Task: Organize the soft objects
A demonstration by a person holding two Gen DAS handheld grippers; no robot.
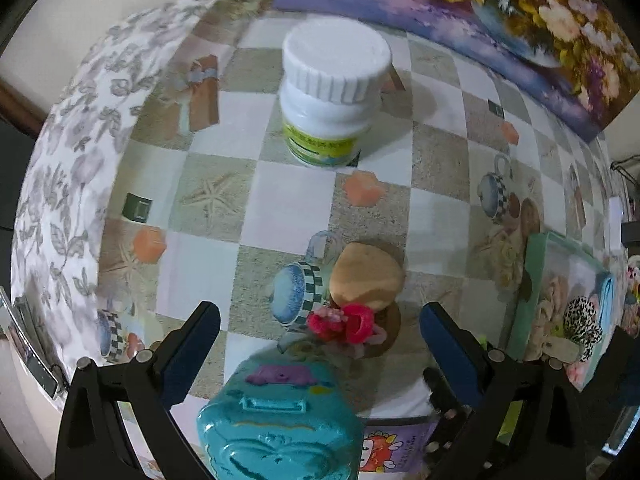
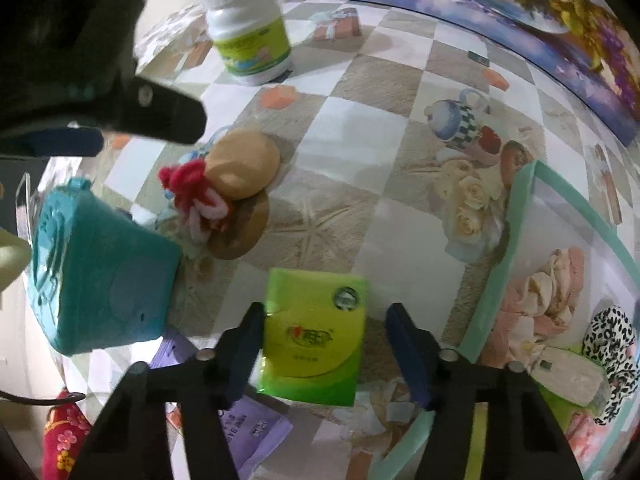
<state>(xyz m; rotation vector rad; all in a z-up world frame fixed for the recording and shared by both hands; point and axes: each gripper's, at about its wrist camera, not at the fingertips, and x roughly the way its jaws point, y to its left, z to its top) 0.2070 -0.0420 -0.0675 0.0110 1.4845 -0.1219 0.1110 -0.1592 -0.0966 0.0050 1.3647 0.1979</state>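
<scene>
Table cover: checked cloth printed with teapots, starfish and roses.
Left gripper: lower centre of the left wrist view, jaws wide, nothing between the pads; it hangs over the teal case and the hat.
Right gripper: lower centre of the right wrist view, jaws partly apart around the green tissue pack; left pad at the pack's edge, right pad clear of it.
Straw doll hat: centre left, tan with a red and pink yarn tuft.
Teal plastic case: left, just beside the hat.
White bottle: upper left, upright, green label.
Mint-rimmed bin: right edge, holding pink cloth and a leopard-print scrunchie.
Flower painting: top right, along the table's far side.
</scene>
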